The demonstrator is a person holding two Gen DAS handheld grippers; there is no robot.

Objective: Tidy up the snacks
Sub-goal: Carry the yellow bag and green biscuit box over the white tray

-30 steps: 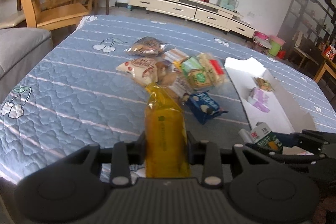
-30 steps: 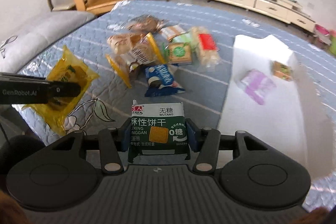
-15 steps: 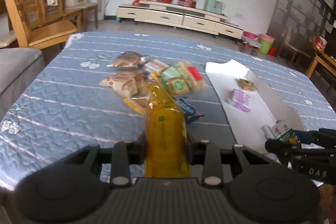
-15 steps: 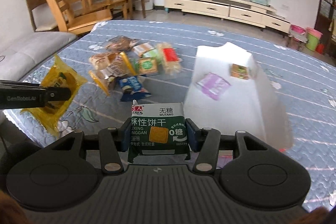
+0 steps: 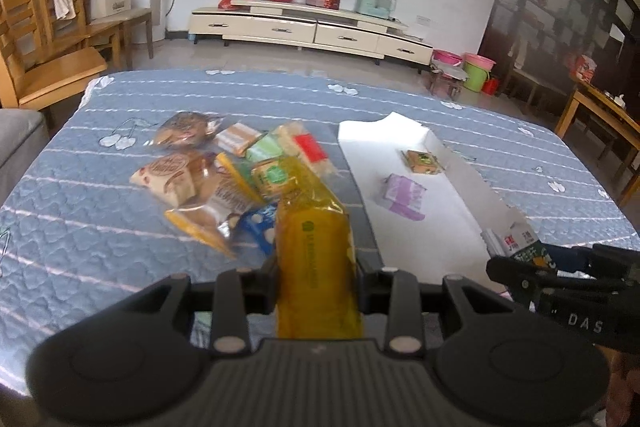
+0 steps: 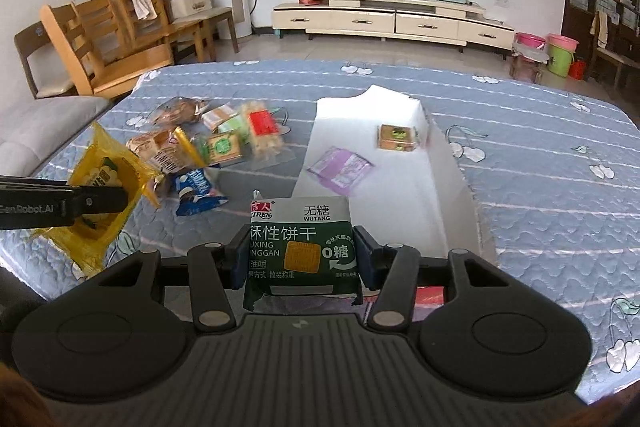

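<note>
My left gripper [image 5: 316,275] is shut on a yellow snack packet [image 5: 314,255], held above the near edge of the blue quilted table [image 5: 100,195]. My right gripper [image 6: 301,255] is shut on a green and white biscuit packet [image 6: 302,247], just in front of the white box [image 6: 400,195]. In the right wrist view the left gripper [image 6: 100,201] and its yellow packet [image 6: 106,183] show at the left. The box holds a purple packet [image 6: 340,169] and a small orange-green packet [image 6: 397,137]. A pile of snack packets [image 5: 224,179] lies left of the box.
Wooden chairs [image 6: 112,39] and a grey sofa [image 6: 36,131] stand at the left. A low cream cabinet [image 6: 392,19] runs along the far wall, with pink and green buckets [image 6: 560,53] at the right. Bare quilt lies right of the box.
Both grippers rose and drew back with their packets still held; more of the room and far table edge shows. The pile and box look farther away.
</note>
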